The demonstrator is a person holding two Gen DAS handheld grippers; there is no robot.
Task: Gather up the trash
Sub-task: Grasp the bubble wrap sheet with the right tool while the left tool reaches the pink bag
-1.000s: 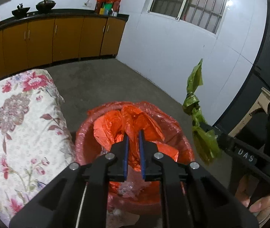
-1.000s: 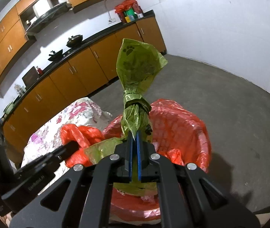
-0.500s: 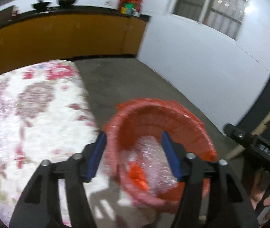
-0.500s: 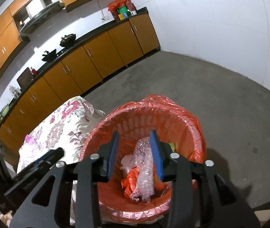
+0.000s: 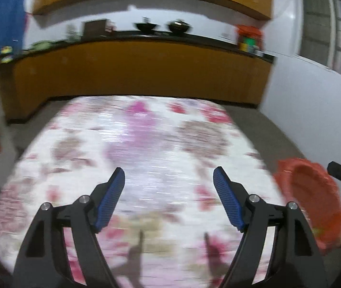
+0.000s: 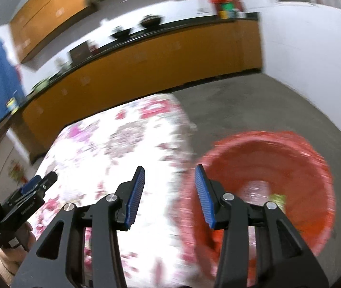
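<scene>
Two grippers: both were in my hands, both with nothing between the fingers.
Left gripper [image 5: 169,176]: my jaws stood wide apart and had just been opening; only the table showed in the gap.
Left position: I was over the flowered table [image 5: 146,144], pointing down at its cloth.
Right gripper [image 6: 169,176]: my jaws stood parted, less wide than the left, and had just been opening; nothing sat between the blue pads [image 6: 134,199].
Right position: I was over the seam where the table [image 6: 103,144] met the bin [image 6: 290,144].
Bin: a red-lined bin stood on the floor just beside the table edge; in the left view it showed at the right margin [image 5: 314,196].
Trash: a clear crumpled piece and a green scrap [image 6: 277,199] lay inside the bin, blurred; I could not tell more of the contents.
Left gripper as seen from the right: its body and the hand [image 6: 0,261] under it appeared at lower left, over the table's near side.
Background: a counter [image 5: 146,38] with orange cabinets ran along the far wall, with two dark pots [image 5: 161,26] on it.
Image quality: both views were smeared by motion.
</scene>
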